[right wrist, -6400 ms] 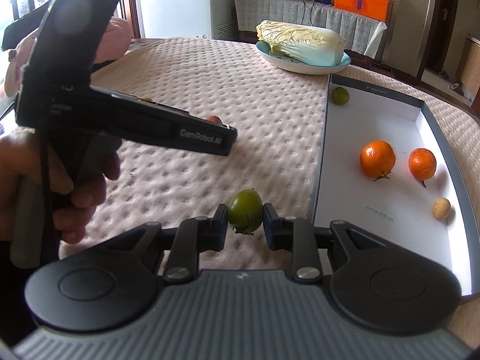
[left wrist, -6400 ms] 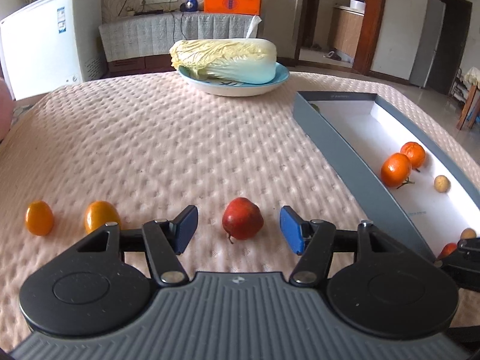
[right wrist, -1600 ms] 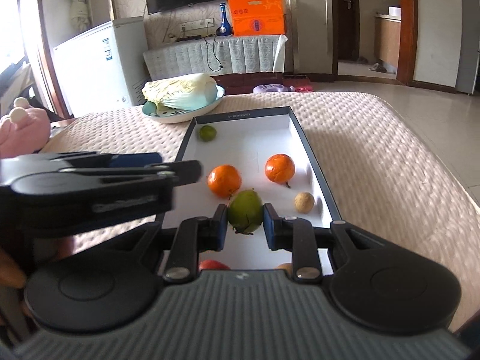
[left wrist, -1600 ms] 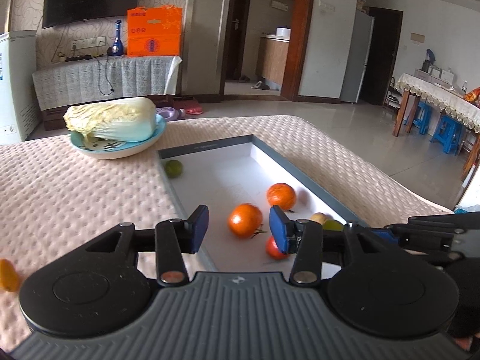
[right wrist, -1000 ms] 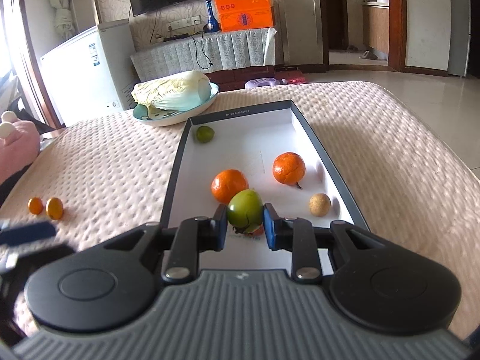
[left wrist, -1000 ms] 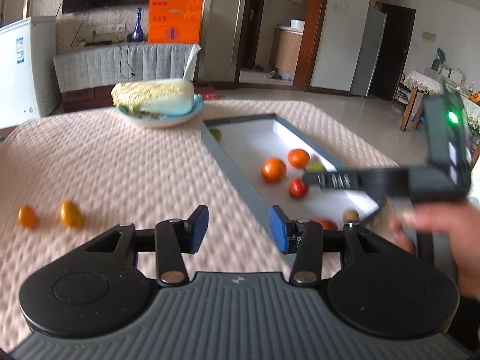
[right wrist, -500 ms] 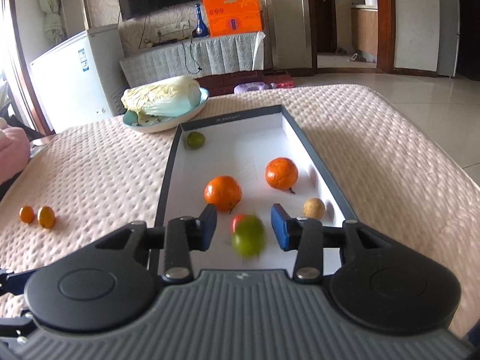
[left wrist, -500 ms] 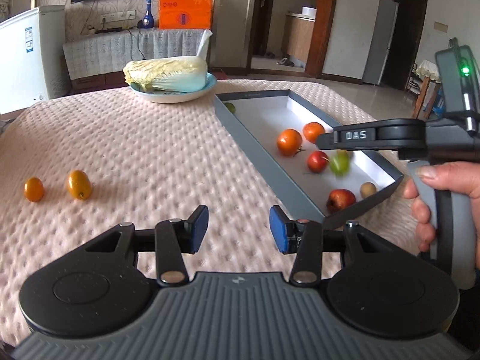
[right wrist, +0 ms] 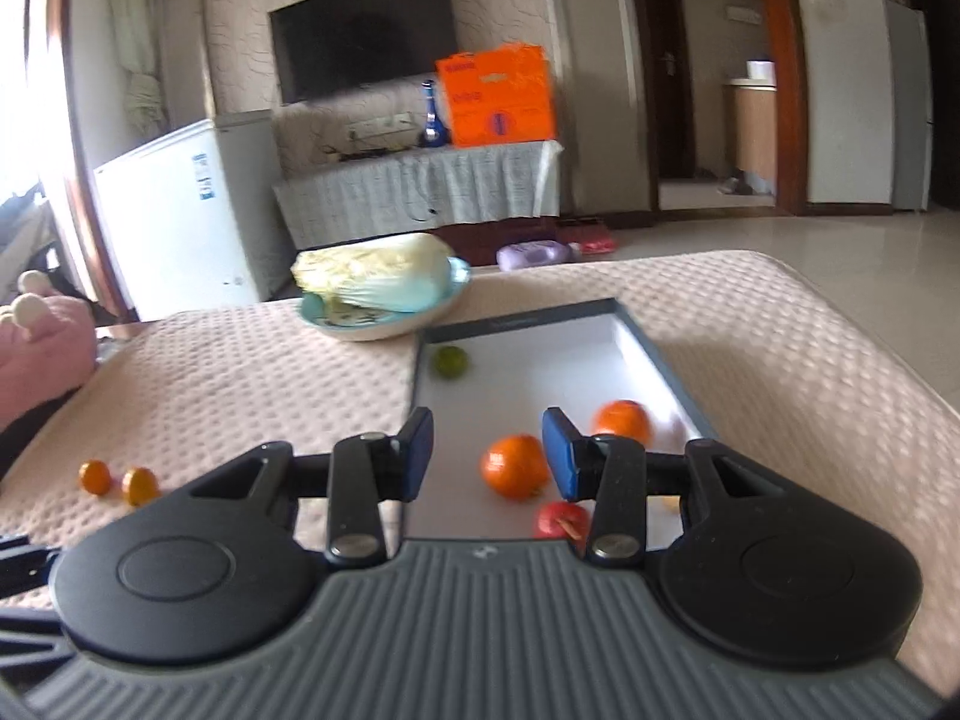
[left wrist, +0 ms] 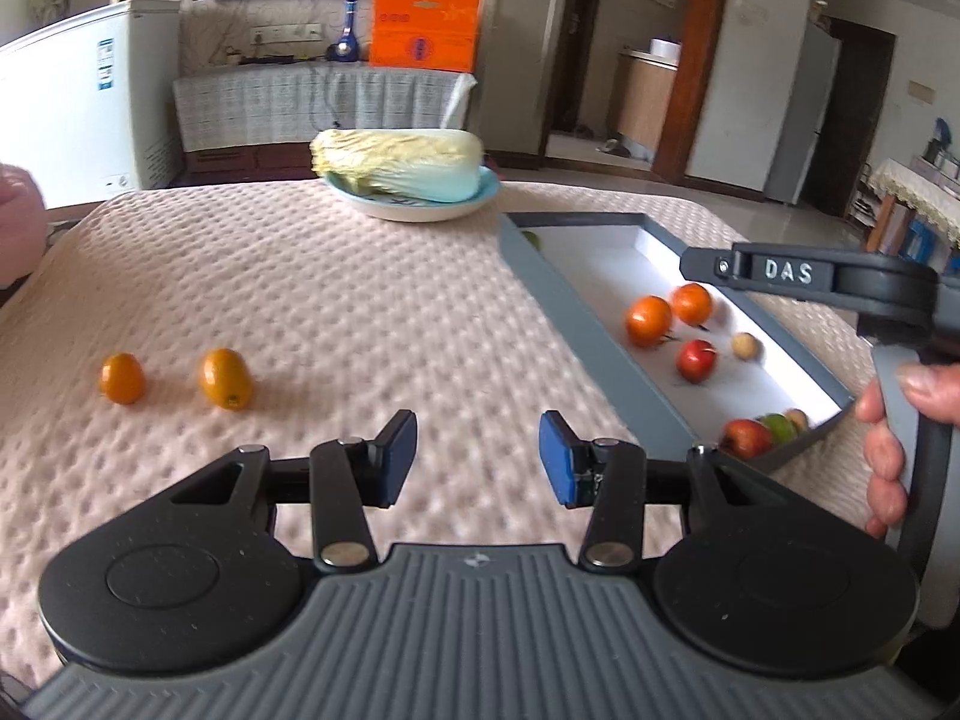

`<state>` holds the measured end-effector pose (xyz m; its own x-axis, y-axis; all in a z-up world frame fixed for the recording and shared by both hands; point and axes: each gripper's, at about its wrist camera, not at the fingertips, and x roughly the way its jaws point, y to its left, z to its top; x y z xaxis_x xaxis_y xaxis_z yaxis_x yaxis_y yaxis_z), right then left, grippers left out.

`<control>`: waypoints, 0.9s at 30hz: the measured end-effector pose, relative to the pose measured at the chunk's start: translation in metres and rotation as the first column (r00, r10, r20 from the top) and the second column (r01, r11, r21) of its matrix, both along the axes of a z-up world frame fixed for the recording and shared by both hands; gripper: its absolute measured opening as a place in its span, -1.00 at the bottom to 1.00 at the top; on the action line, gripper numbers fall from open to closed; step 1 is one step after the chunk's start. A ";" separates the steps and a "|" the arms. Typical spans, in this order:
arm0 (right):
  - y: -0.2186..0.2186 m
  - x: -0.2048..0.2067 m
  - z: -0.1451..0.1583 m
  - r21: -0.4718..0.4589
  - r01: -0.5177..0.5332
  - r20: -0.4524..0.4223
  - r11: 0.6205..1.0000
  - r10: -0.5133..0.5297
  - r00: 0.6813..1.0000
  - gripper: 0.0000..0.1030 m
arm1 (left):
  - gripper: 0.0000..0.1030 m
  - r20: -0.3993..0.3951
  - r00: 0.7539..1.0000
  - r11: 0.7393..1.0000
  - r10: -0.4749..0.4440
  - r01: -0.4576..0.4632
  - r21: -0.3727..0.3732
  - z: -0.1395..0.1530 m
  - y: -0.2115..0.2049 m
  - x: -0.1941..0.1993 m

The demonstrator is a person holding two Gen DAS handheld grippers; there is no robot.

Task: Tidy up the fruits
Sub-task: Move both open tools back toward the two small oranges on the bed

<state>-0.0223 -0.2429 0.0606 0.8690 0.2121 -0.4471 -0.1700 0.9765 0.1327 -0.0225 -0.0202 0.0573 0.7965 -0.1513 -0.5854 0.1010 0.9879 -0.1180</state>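
Your right gripper [right wrist: 486, 459] has just spread and dropped the green fruit [left wrist: 779, 427] into the near corner of the grey-walled white tray [left wrist: 600, 354]; left gripper [left wrist: 477, 459] gapes empty, and two small orange kumquats [left wrist: 225, 378] could roll when pinched.

- A home's living room: wall TV [right wrist: 363, 30] above a cloth-draped sideboard [right wrist: 420, 189].
- White freezer [right wrist: 180, 210] beside it; wooden door frames [left wrist: 690, 54] open onto other rooms.
- Quilted cover on the bench [left wrist: 336, 300], with a cabbage [left wrist: 399, 165] on a plate [left wrist: 420, 210].
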 end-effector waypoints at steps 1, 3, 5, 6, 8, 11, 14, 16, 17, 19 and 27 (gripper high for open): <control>0.005 0.000 0.000 0.002 -0.018 0.000 1.000 0.018 1.000 -0.17 | -0.01 0.001 1.000 1.000 0.009 -0.009 0.001 0.000 0.004 0.001; 0.018 0.000 -0.001 -0.010 -0.059 0.004 0.998 0.059 0.998 -0.17 | -0.01 0.005 1.000 1.000 0.026 -0.026 0.007 0.000 0.013 0.001; 0.032 0.000 -0.002 -0.037 -0.098 0.009 0.994 0.098 0.995 -0.17 | -0.01 0.007 0.999 0.999 0.045 -0.045 0.015 -0.002 0.023 0.001; 0.039 0.000 -0.003 -0.051 -0.117 0.010 0.992 0.117 0.993 -0.17 | -0.01 0.006 0.998 0.998 0.057 -0.057 0.017 -0.002 0.029 0.002; 0.052 0.000 -0.005 -0.061 -0.152 0.004 0.986 0.153 0.988 -0.17 | -0.01 0.001 0.997 0.996 0.082 -0.082 0.016 -0.004 0.042 0.002; 0.070 0.000 -0.008 -0.064 -0.206 -0.004 0.976 0.206 0.979 -0.17 | -0.01 -0.001 0.991 0.991 0.132 -0.132 0.023 -0.007 0.062 0.003; 0.092 0.000 -0.013 -0.078 -0.261 -0.019 0.962 0.260 0.965 -0.17 | -0.01 -0.008 0.983 0.983 0.183 -0.183 0.009 -0.009 0.084 0.004; 0.107 -0.001 -0.017 -0.087 -0.301 -0.032 0.950 0.299 0.954 -0.17 | -0.01 -0.013 0.976 0.976 0.217 -0.217 0.009 -0.010 0.098 0.004; 0.114 -0.002 -0.019 -0.091 -0.324 -0.038 0.942 0.322 0.946 -0.17 | -0.01 -0.019 0.973 0.973 0.232 -0.231 0.004 -0.012 0.105 0.005; 0.130 -0.005 -0.024 -0.106 -0.370 -0.045 0.923 0.368 0.929 -0.17 | -0.01 -0.025 0.966 0.966 0.257 -0.257 0.000 -0.014 0.117 0.005; 0.177 -0.007 -0.039 -0.116 -0.477 -0.101 0.871 0.467 0.879 -0.17 | 0.00 -0.025 0.948 0.948 0.318 -0.317 0.035 -0.017 0.149 0.021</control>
<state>-0.0288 -0.0661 0.0216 0.6474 0.5236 -0.5537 -0.6102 0.7915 0.0350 -0.0019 0.1292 0.0399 0.7825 0.1251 -0.6100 -0.2220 0.9713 -0.0857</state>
